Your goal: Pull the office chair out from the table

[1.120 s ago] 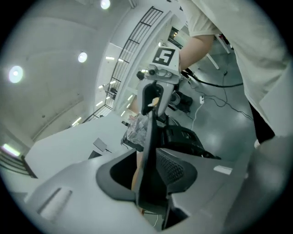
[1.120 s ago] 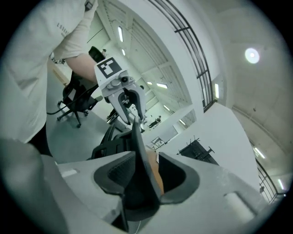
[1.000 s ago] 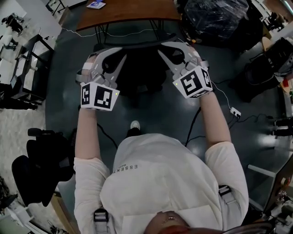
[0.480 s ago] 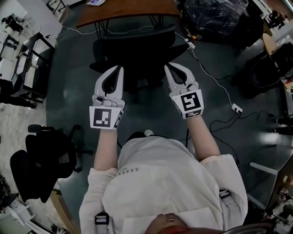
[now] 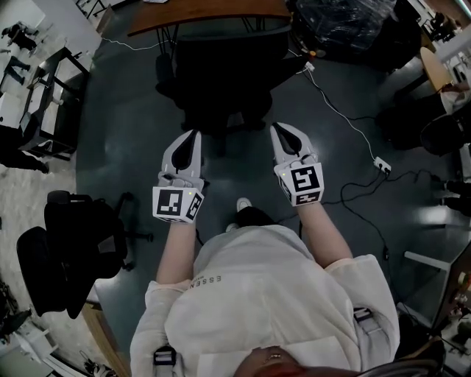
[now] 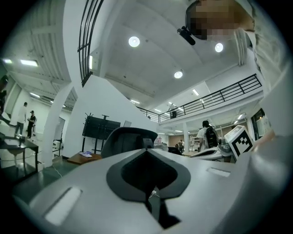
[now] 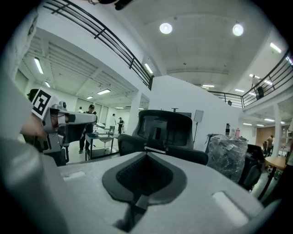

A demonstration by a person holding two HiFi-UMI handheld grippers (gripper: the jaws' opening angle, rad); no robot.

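The black office chair [image 5: 221, 74] stands on the dark floor just in front of the brown table [image 5: 206, 15], its backrest toward me. My left gripper [image 5: 194, 135] and right gripper [image 5: 277, 129] hover side by side a short way behind the chair, touching nothing. Both are shut and empty. In the left gripper view the chair [image 6: 126, 139] rises beyond the shut left gripper [image 6: 146, 151]. The right gripper view shows the chair's backrest and armrest [image 7: 165, 128] straight ahead of the right gripper [image 7: 146, 154].
A second black chair [image 5: 66, 250] stands at the lower left. Cables and a power strip [image 5: 380, 163] lie on the floor to the right. A wrapped dark bundle [image 5: 346, 29] sits at the upper right, and desks [image 5: 37, 96] line the left.
Both grippers came off the chair's backrest, drew back toward me and lower, rolled upright, and their jaws closed. The chair now stands apart from them.
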